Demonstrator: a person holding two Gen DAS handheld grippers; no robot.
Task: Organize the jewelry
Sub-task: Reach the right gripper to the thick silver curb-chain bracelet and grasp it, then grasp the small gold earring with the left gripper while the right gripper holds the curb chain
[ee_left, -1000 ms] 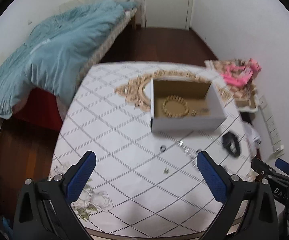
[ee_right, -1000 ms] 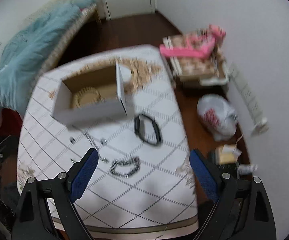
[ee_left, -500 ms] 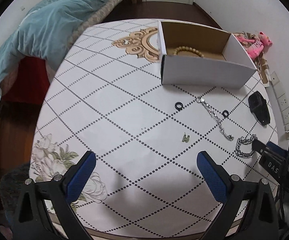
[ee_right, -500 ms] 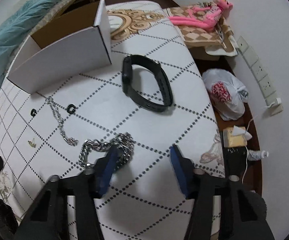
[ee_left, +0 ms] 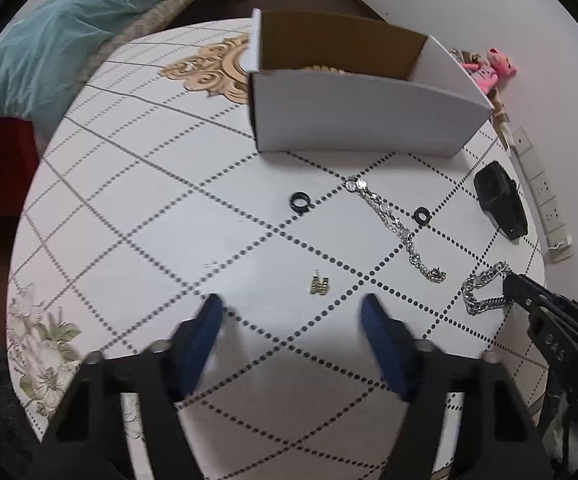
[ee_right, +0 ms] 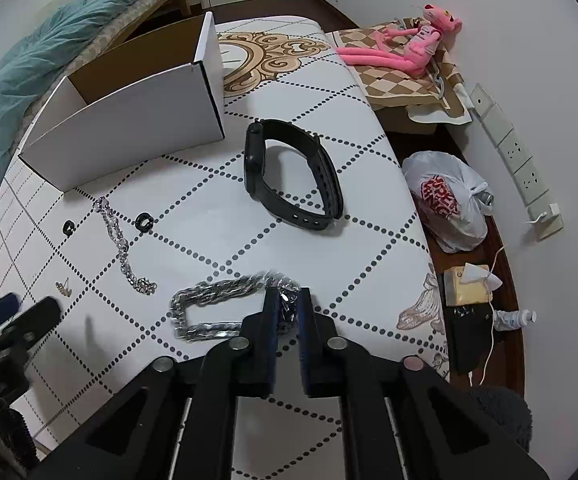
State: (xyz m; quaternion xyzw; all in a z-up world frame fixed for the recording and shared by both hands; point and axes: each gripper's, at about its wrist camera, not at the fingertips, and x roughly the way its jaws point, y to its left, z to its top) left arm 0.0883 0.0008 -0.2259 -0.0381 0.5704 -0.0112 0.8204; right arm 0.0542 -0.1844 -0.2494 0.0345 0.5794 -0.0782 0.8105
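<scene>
Chunky silver curb-link chain [ee_right: 225,312], looped flat near the table's [ee_left: 137,216] near right corner, pinched at one end between the blue pads of the right gripper [ee_right: 287,300], whose jaws have just been closing onto it. Left gripper [ee_left: 291,312] half apart and just narrowed, nothing between the pads, hovering near the front edge just short of a tiny gold charm [ee_left: 320,285]. Past that, toward the middle: a thin, glinting silver chain [ee_left: 393,224] laid out straight, flanked by two small glossy black rings [ee_left: 300,202] [ee_left: 422,216]. Matte black rubbery watch band [ee_right: 293,176] closed into an oval toward the right edge. Open white cardboard box [ee_left: 353,120], brown inside, toward the far edge; only the top of a beaded bracelet [ee_left: 323,69] visible over its wall, the rest hidden. Tabletop smooth and white, dotted diamond grid, gold ornament at the far end, printed flowers at the near corners. Beyond: rumpled teal duvet [ee_left: 45,48], dark wood floor, pink plush toy [ee_right: 409,48], knotted plastic bag [ee_right: 445,200]. Charm's form too small to read.
</scene>
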